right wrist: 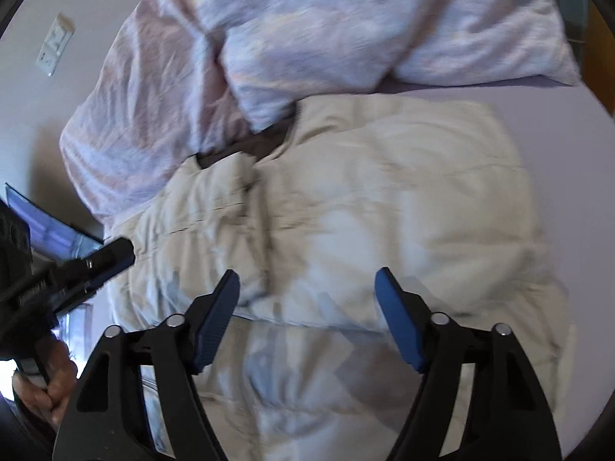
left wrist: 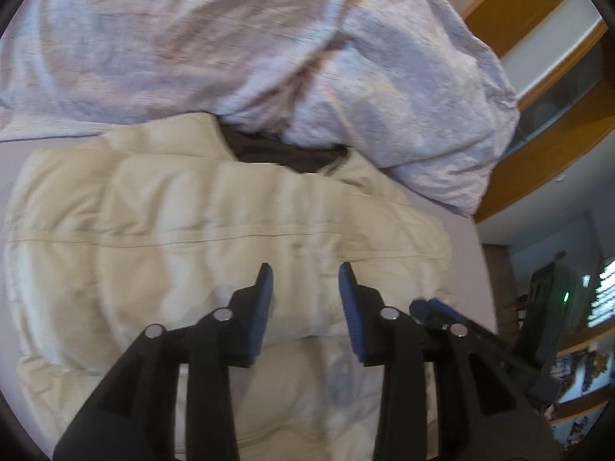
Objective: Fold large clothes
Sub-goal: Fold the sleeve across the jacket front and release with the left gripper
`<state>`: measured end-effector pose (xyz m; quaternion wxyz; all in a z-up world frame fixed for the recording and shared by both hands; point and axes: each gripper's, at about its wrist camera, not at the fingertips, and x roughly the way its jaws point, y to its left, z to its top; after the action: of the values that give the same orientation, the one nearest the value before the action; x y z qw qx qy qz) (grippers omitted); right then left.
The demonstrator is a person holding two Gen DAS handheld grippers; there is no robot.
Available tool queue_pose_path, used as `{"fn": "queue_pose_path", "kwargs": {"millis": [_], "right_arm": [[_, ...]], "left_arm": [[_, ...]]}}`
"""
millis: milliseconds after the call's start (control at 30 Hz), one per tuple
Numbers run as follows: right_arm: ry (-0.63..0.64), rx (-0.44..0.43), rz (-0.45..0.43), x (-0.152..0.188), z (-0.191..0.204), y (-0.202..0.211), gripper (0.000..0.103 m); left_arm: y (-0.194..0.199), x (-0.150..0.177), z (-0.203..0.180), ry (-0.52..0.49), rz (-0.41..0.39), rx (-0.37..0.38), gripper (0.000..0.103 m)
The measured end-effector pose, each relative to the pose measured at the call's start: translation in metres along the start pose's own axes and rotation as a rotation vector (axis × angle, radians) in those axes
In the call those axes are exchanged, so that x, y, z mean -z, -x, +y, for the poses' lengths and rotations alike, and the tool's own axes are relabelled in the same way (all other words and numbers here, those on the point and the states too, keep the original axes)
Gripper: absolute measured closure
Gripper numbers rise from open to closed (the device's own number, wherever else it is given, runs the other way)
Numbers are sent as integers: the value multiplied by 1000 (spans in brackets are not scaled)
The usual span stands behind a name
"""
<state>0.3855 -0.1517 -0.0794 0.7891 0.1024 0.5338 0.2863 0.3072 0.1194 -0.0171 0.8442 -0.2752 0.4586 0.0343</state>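
A cream quilted puffer jacket (left wrist: pixel 215 230) lies spread on the lilac bed sheet (left wrist: pixel 465 253), its dark brown lining (left wrist: pixel 276 153) showing at the collar. My left gripper (left wrist: pixel 305 269) hovers over the jacket's lower part, open, with nothing between its blue pads (left wrist: pixel 261 307). A tip of the other gripper (left wrist: pixel 430 307) shows just to its right. In the right wrist view the same jacket (right wrist: pixel 384 211) fills the middle. My right gripper (right wrist: pixel 307 272) stands open wide above it, holding nothing. The left gripper (right wrist: pixel 107 257) and the hand (right wrist: pixel 54 384) holding it enter at the left edge.
A crumpled pale pink and lilac duvet (left wrist: pixel 230 38) lies heaped behind the jacket, touching its collar. Wooden shelving (left wrist: pixel 538 115) stands off the bed's right edge. A wall socket plate (right wrist: pixel 54 46) is on the wall at the left. Bare sheet (right wrist: pixel 569 192) lies right of the jacket.
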Motion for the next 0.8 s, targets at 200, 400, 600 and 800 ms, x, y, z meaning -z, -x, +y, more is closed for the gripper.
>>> {"fn": "queue_pose_path", "kwargs": {"millis": [200,400,600,800], "right_arm": [[-23,-14,85,-7,24,-43,32],[-40,-17,147,-3,36,-70,73],[-41,72,111,0,37,-66,93],[-74,164,139,14,31,-75,94]], "left_arm": [[20,11,30,-7,-25,-107,55],[32,19,49,5,-30,-153,48],[38,25,56,-7,-30,-190,42],[41,31,60,-27,-28,-223,38]]}}
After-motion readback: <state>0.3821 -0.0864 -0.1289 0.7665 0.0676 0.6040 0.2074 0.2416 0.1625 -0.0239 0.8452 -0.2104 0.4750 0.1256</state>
